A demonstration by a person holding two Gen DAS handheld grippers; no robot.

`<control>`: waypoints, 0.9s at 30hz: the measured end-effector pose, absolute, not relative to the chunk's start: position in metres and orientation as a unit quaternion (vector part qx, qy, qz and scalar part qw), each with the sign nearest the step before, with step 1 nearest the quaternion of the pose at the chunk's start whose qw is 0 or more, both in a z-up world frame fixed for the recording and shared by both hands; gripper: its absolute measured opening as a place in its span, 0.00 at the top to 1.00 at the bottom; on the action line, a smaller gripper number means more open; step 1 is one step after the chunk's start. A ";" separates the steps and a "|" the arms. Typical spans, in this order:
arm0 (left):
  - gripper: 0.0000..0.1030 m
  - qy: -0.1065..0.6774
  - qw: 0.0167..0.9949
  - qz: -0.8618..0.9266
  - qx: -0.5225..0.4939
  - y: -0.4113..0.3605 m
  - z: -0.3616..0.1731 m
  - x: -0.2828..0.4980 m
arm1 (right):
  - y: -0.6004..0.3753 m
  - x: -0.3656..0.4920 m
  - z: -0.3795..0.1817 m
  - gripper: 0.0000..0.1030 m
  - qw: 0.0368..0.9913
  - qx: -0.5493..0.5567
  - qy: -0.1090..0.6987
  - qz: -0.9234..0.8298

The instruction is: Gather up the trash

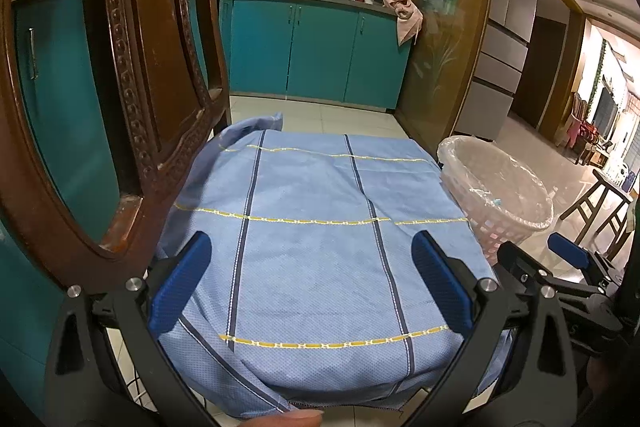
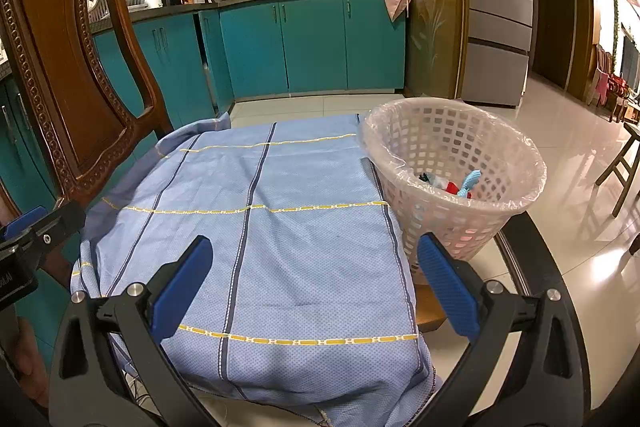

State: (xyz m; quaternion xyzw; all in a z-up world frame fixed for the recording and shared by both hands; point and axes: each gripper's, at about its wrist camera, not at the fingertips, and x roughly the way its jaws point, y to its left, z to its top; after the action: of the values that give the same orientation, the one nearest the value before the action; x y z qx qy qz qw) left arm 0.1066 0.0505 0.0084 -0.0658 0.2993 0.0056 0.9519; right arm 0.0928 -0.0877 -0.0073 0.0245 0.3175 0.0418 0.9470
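A pink lattice trash basket [image 2: 456, 167] lined with a clear bag stands at the right of a blue checked cloth [image 2: 272, 227]. Several pieces of trash [image 2: 452, 185], red, light blue and dark, lie inside it. The basket also shows in the left wrist view [image 1: 496, 187], right of the cloth [image 1: 320, 247]. My left gripper [image 1: 312, 267] is open and empty above the cloth. My right gripper [image 2: 314, 267] is open and empty over the cloth, its right finger close to the basket. No trash shows on the cloth.
A carved wooden chair back [image 2: 68, 67] stands at the left, very close in the left wrist view [image 1: 132, 87]. Teal kitchen cabinets [image 2: 304, 43] run along the back. A wooden stool [image 2: 620, 167] and a fridge [image 2: 500, 7] are at the right on the tiled floor.
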 end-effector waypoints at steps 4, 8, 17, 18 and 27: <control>0.03 0.300 0.952 0.005 -0.065 0.050 0.007 0.107 | -0.088 0.093 -0.007 0.03 0.947 0.025 0.318 0.042; 0.03 0.300 0.952 0.004 -0.065 0.050 0.007 0.107 | -0.088 0.093 -0.007 0.03 0.947 0.025 0.318 0.042; 0.03 0.302 0.951 0.004 -0.064 0.050 0.007 0.107 | -0.087 0.093 -0.008 0.03 0.947 0.025 0.318 0.042; 0.03 0.302 0.951 0.004 -0.064 0.050 0.007 0.107 | -0.087 0.093 -0.008 0.03 0.947 0.025 0.318 0.042; 0.03 0.303 0.951 0.003 -0.063 0.050 0.006 0.108 | -0.086 0.093 -0.007 0.03 0.947 0.025 0.318 0.042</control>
State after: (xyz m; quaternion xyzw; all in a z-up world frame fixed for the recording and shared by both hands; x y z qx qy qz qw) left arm 0.1075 0.0499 0.0056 -0.0634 0.3027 0.0034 0.9510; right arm 0.0933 -0.0861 -0.0074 0.0247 0.3176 0.0419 0.9470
